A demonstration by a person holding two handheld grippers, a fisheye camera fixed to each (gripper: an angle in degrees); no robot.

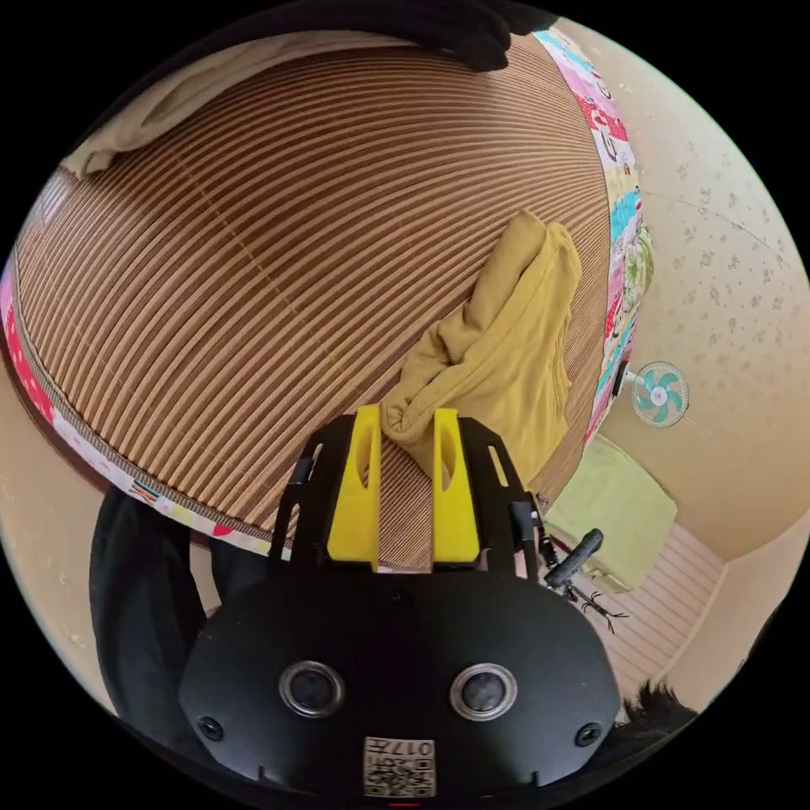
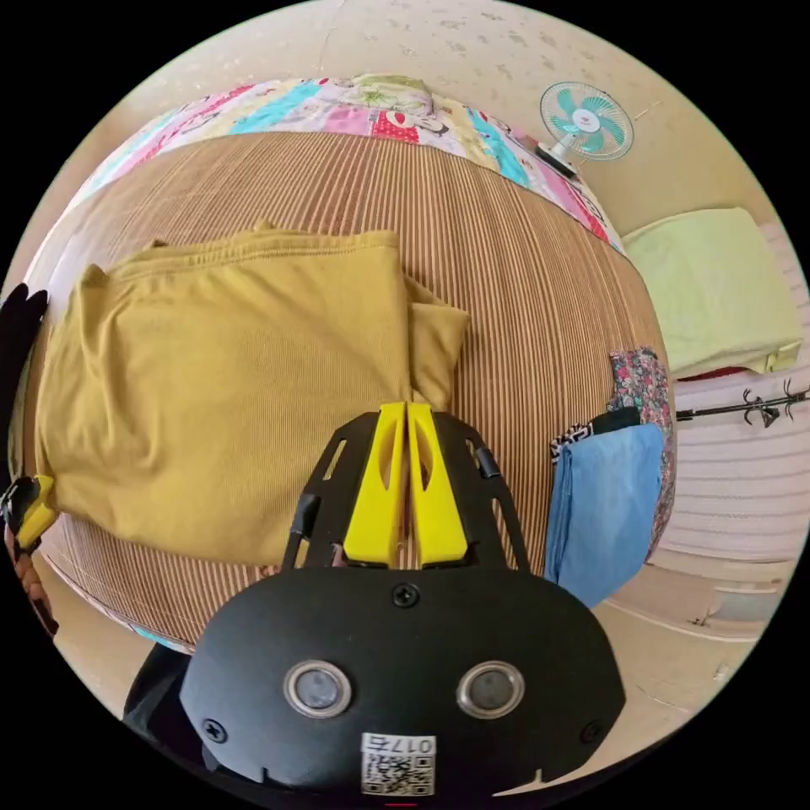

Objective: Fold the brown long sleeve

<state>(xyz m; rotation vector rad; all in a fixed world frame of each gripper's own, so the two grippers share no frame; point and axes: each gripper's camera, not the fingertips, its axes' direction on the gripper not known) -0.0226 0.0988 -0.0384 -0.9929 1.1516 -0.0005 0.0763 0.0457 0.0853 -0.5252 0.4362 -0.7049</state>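
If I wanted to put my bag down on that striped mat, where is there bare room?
The widest bare stretch of the striped mat lies between the mustard shirt and the cream cloth at the far edge. A narrower strip runs between the shirt and the blue cloth. It is crowded around the shirt, where both grippers work.

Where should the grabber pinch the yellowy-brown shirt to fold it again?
Probably the shirt is best pinched at its stitched hem edge, near the free corner by the tucked flap. Come in low along the striped mat from the bare side, where nothing blocks the way. The edge lies flat and layered there, so both jaws could slide around it. The right gripper already sits shut beside that flap.
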